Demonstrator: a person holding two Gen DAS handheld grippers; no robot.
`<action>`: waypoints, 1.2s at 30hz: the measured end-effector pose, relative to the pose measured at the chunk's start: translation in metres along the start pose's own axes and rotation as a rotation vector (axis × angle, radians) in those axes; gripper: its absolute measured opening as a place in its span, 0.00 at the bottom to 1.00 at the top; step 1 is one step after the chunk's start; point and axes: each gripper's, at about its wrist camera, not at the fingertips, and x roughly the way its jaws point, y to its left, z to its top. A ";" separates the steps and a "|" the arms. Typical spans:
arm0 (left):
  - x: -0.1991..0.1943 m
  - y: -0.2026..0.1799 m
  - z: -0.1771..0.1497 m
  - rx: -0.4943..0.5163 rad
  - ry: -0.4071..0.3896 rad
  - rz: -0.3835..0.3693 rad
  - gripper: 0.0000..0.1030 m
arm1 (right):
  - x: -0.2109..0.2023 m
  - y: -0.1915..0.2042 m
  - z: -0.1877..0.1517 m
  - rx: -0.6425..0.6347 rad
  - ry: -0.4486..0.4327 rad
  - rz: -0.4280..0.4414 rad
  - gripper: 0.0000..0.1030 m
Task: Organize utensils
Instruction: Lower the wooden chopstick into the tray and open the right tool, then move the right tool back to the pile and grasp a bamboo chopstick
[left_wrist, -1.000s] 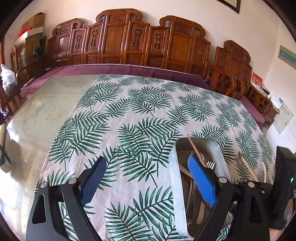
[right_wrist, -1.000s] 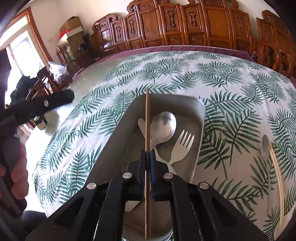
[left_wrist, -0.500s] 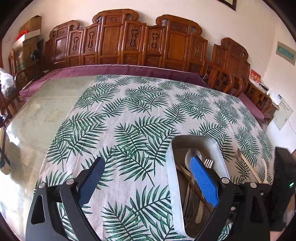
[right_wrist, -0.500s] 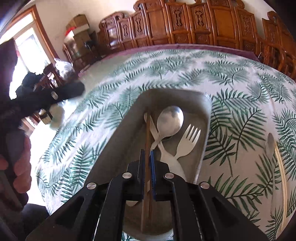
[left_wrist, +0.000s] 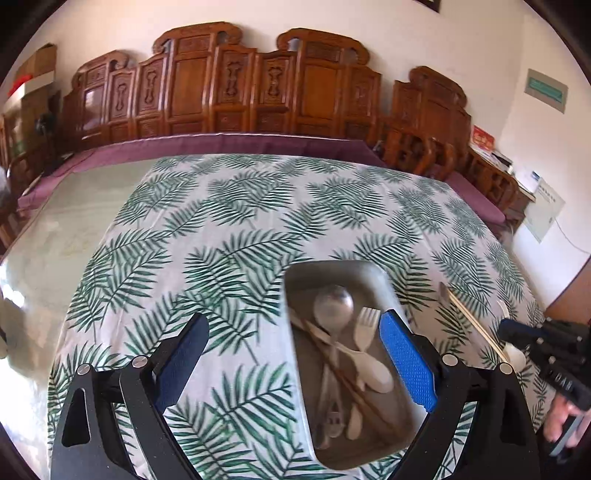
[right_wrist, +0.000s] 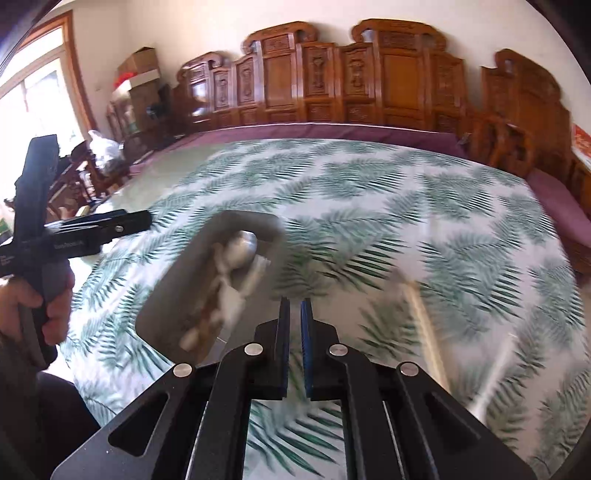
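The metal tray (left_wrist: 391, 291) rests on the leaf-patterned cloth (left_wrist: 229, 229) covering the desk. Inside the tray lie a spoon (left_wrist: 332, 304), a fork (left_wrist: 365, 325) and chopsticks (left_wrist: 332, 354). Right of the tray, one chopstick (left_wrist: 472, 321) lies on the cloth. Left gripper (left_wrist: 291, 365): jaws wide apart, empty. Right gripper (right_wrist: 294, 341): jaws together, nothing between them.

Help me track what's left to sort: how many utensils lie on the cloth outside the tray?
3, all right of the tray: a metal spoon, a chopstick beside it, and a white spoon nearest the right tool. More may hide behind that tool.
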 end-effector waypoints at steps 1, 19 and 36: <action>-0.001 -0.005 0.000 0.007 -0.001 -0.008 0.87 | -0.003 -0.006 -0.002 0.006 0.000 -0.009 0.08; 0.010 -0.122 -0.023 0.167 0.023 -0.128 0.87 | -0.026 -0.135 -0.069 0.118 0.069 -0.221 0.21; 0.029 -0.165 -0.046 0.222 0.070 -0.139 0.87 | 0.050 -0.129 -0.059 0.003 0.181 -0.081 0.21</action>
